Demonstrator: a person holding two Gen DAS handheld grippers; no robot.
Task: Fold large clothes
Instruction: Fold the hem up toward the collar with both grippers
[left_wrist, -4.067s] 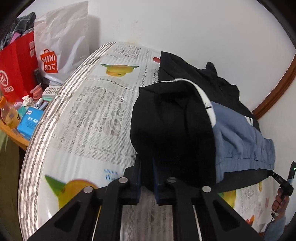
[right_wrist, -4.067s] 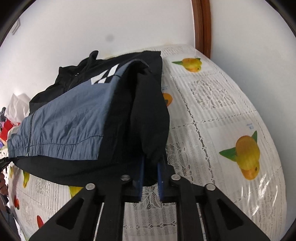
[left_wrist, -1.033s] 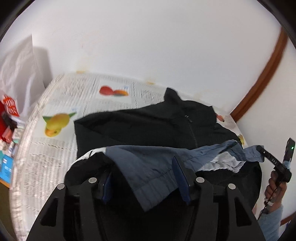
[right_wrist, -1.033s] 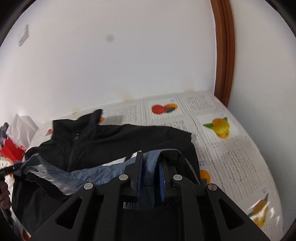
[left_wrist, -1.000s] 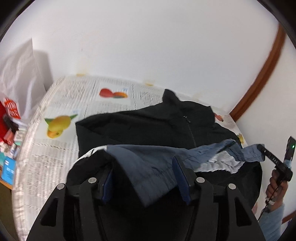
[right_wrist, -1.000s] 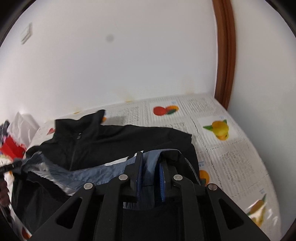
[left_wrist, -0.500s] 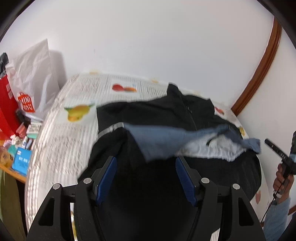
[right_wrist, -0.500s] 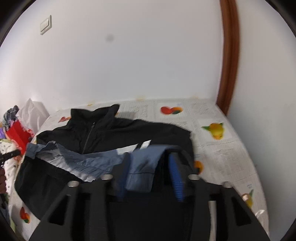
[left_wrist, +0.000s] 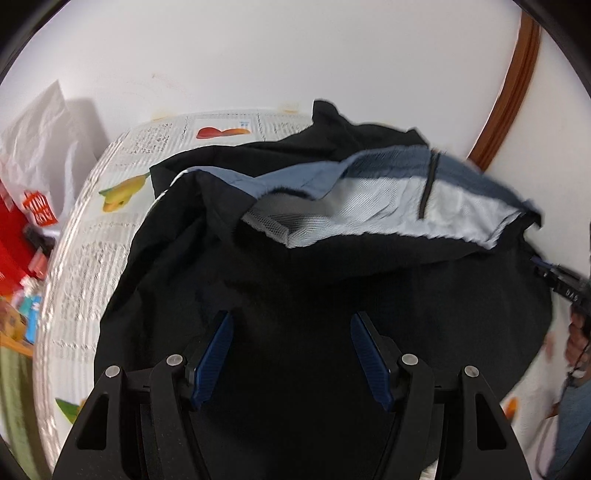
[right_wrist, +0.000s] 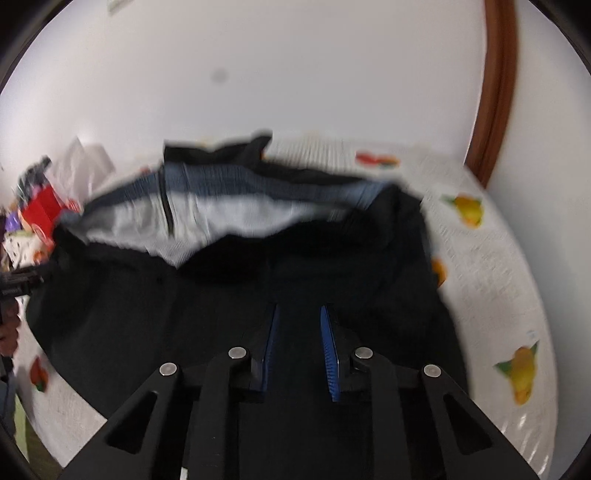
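Observation:
A large black jacket (left_wrist: 295, 280) with a grey-blue panel and white mesh lining (left_wrist: 388, 206) lies spread on the bed; it also shows in the right wrist view (right_wrist: 221, 295). Its lower part is folded up, so the lining faces up across the middle. My left gripper (left_wrist: 291, 325) is open, blue pads wide apart, hovering over the black near part. My right gripper (right_wrist: 298, 317) is open with a narrower gap, empty, above the black cloth near the jacket's right side. The right wrist view is motion-blurred.
The bed (left_wrist: 92, 258) has a white sheet printed with newsprint and fruit. A white wall runs behind it, with a brown door frame (left_wrist: 506, 92) at the right. Shopping bags (left_wrist: 33, 173) and clutter sit left of the bed. The other hand (left_wrist: 576, 325) shows at the right edge.
Both grippers have let go of the jacket edge and opened. The folded-up part has dropped onto the jacket, and both grippers have drawn back toward the near side.

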